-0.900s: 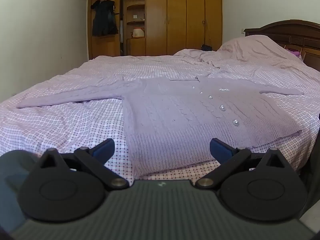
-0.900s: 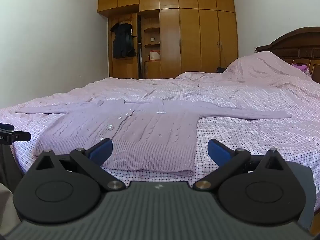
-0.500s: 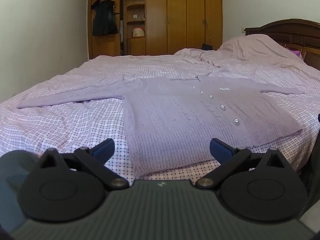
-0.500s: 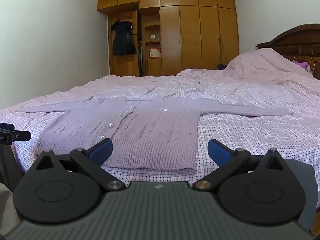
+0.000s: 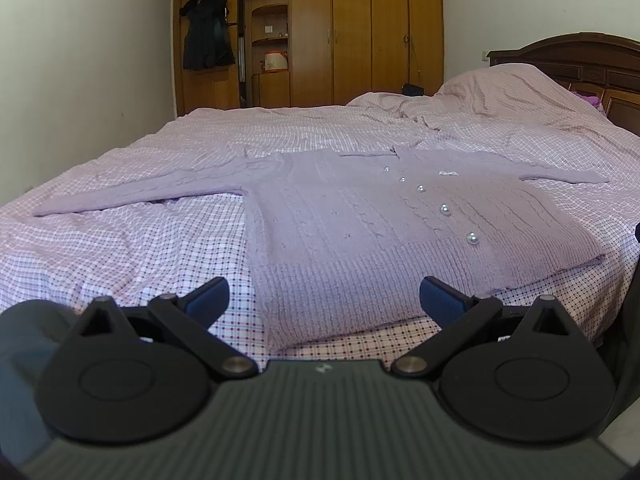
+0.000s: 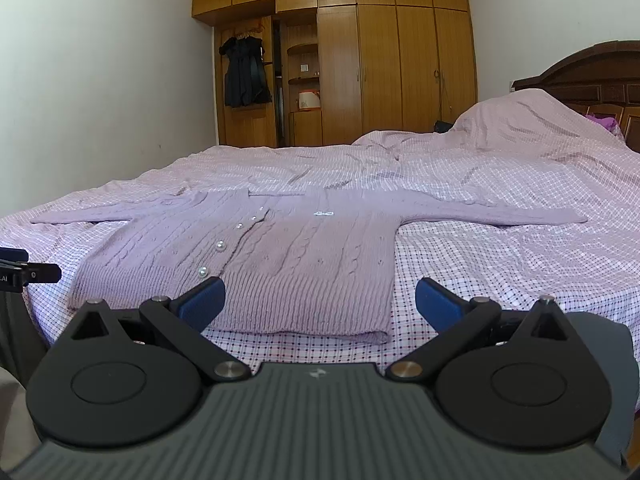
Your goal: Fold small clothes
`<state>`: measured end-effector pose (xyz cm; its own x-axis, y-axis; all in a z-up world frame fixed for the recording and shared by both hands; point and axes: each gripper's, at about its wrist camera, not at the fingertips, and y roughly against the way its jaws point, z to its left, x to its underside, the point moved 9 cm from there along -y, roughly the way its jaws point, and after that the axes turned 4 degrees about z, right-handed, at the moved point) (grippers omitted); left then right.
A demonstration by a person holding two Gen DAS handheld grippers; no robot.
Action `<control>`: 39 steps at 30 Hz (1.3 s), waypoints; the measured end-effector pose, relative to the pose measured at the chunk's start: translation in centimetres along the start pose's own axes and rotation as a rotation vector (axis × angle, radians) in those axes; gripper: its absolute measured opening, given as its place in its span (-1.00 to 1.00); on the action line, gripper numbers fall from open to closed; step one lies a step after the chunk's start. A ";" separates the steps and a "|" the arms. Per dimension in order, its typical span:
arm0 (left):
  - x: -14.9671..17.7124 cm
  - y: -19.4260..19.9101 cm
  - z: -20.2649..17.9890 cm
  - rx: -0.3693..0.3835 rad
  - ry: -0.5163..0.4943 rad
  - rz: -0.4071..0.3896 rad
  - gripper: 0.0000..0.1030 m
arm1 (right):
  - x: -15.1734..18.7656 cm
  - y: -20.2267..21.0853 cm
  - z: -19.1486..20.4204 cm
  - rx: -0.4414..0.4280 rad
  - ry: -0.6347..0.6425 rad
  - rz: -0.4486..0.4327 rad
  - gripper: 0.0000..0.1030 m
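Note:
A lilac cable-knit cardigan (image 5: 344,224) with pearl buttons lies flat on the bed, front up, both sleeves spread sideways. Its hem is at the near edge of the bed. My left gripper (image 5: 324,300) is open just short of the hem's left part, with nothing between its blue pads. In the right wrist view the same cardigan (image 6: 280,256) fills the middle, and my right gripper (image 6: 318,298) stands open before the hem's right part, also with nothing in it. The tip of the left gripper (image 6: 24,272) shows at the left edge there.
The bed (image 5: 120,248) has a pink checked sheet, rumpled toward a covered pillow mound (image 6: 540,128) at the right. A dark wooden headboard (image 5: 580,60) stands behind it. Wooden wardrobes (image 6: 380,72) line the far wall, with a dark garment (image 6: 242,76) hanging there.
The right wrist view has tilted up a little and drawn slightly nearer the hem; the left view is almost unchanged. Both grippers stay open.

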<state>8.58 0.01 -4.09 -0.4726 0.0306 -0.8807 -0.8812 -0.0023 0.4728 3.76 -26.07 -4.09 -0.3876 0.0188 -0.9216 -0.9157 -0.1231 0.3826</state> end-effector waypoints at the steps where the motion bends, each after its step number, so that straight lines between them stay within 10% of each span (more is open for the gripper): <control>1: 0.0 0.0 0.0 -0.001 -0.001 0.000 1.00 | 0.0 0.0 0.0 -0.001 0.000 0.000 1.00; 39: 0.1 -0.3 -0.3 0.000 -0.009 0.016 1.00 | -0.1 -0.9 0.1 -0.016 0.010 0.031 1.00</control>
<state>8.76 -0.27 -4.29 -0.4868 0.0397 -0.8726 -0.8734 -0.0029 0.4871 4.62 -25.87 -4.38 -0.4146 0.0051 -0.9100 -0.9014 -0.1394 0.4099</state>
